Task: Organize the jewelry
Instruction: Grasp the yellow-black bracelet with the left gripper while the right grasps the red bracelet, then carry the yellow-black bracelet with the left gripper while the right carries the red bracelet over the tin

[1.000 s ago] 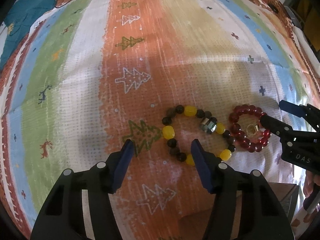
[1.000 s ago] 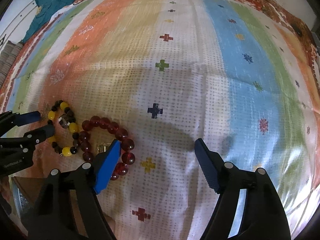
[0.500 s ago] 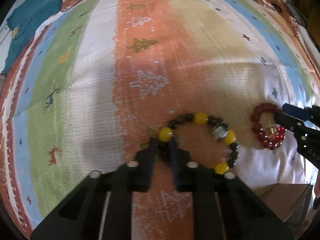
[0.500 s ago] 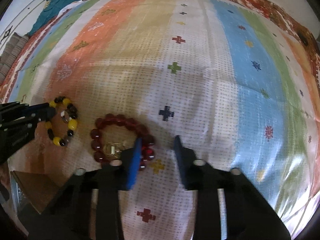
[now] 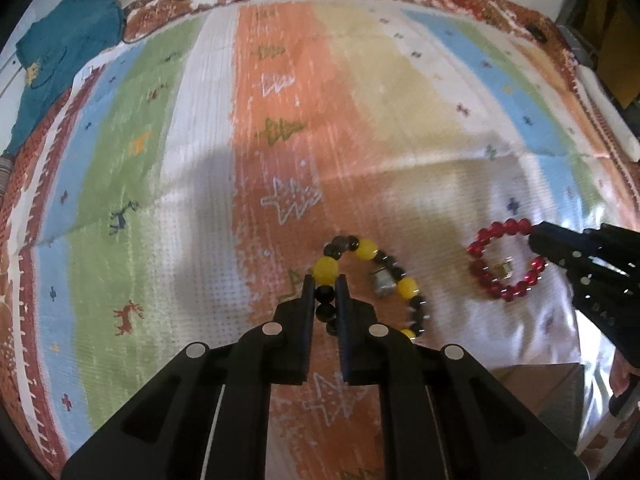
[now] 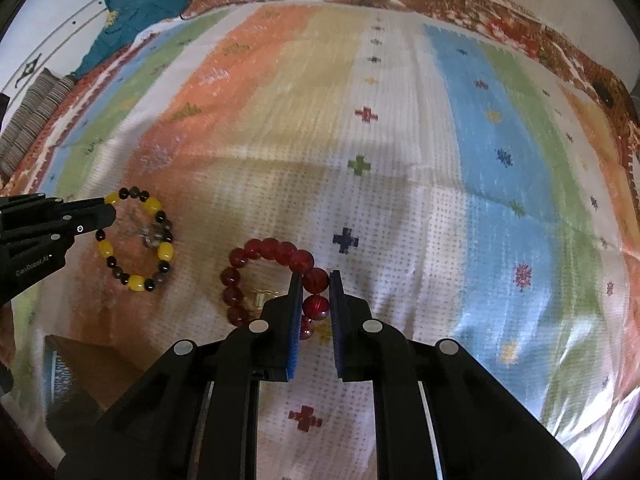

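Note:
A yellow-and-black bead bracelet (image 5: 370, 251) lies on the striped cloth (image 5: 280, 100); my left gripper (image 5: 325, 284) is shut on its near left beads. The bracelet also shows in the right wrist view (image 6: 160, 240), with the left gripper (image 6: 110, 210) at its left side. A red bead bracelet (image 6: 272, 250) with a small gold charm lies to the right of it; my right gripper (image 6: 315, 280) is shut on its right-side beads. In the left wrist view the red bracelet (image 5: 486, 266) sits at right with the right gripper (image 5: 536, 236) on it.
A brown cardboard box (image 6: 76, 364) sits at the cloth's near edge between the two grippers; it also shows in the left wrist view (image 5: 536, 384). A teal garment (image 5: 60, 52) lies at the far left corner. The cloth's patterned border (image 6: 520, 32) runs along the far side.
Both grippers went from wide open to shut, the left one on the yellow-and-black bracelet and the right one on the red bracelet. Both views have pulled back and up.

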A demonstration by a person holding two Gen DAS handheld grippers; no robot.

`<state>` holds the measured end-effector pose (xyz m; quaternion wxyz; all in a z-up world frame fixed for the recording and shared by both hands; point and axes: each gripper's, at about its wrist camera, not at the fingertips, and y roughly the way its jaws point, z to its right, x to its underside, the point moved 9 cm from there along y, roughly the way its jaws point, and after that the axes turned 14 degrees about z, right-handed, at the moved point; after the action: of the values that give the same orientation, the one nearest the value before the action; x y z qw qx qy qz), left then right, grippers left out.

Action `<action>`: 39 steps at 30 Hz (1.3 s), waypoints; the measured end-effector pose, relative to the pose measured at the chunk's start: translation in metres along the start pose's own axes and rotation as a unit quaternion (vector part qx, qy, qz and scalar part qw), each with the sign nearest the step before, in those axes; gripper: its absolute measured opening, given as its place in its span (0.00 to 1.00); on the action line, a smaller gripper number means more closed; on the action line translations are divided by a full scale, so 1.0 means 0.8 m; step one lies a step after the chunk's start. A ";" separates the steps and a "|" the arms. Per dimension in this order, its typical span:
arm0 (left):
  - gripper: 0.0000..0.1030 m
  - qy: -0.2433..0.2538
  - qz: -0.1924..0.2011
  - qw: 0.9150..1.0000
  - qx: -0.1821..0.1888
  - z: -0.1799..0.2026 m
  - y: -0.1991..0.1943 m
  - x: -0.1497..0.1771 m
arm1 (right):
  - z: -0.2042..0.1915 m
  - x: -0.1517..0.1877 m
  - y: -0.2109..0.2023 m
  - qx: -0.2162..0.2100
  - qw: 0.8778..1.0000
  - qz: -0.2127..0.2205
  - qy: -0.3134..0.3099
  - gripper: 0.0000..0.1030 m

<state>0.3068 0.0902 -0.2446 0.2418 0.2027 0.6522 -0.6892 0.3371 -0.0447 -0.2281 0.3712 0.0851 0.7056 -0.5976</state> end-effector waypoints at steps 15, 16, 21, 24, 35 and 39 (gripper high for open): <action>0.09 0.004 0.043 0.999 0.033 0.030 -0.052 -0.025 | -0.019 -0.020 -0.044 -0.015 0.999 0.037 -0.006 0.13; 0.09 0.004 0.045 0.998 0.034 0.032 -0.054 -0.027 | -0.019 -0.021 -0.046 -0.015 0.999 0.039 -0.007 0.13; 0.09 0.007 0.051 0.998 0.038 0.038 -0.063 -0.029 | -0.019 -0.024 -0.059 -0.015 0.999 0.048 -0.004 0.13; 0.09 0.008 0.056 0.998 0.040 0.040 -0.069 -0.030 | -0.017 -0.026 -0.065 -0.016 0.998 0.052 0.000 0.13; 0.09 0.012 0.067 0.997 0.044 0.049 -0.087 -0.032 | -0.015 -0.030 -0.085 -0.015 0.997 0.069 0.015 0.13; 0.09 0.013 0.072 0.996 0.045 0.052 -0.095 -0.033 | -0.016 -0.031 -0.091 -0.017 0.997 0.075 0.017 0.13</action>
<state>0.2839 0.0528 -0.1655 0.2727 0.2690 0.6074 -0.6959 0.3081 -0.0445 -0.1555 0.4041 0.1412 0.7134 -0.5547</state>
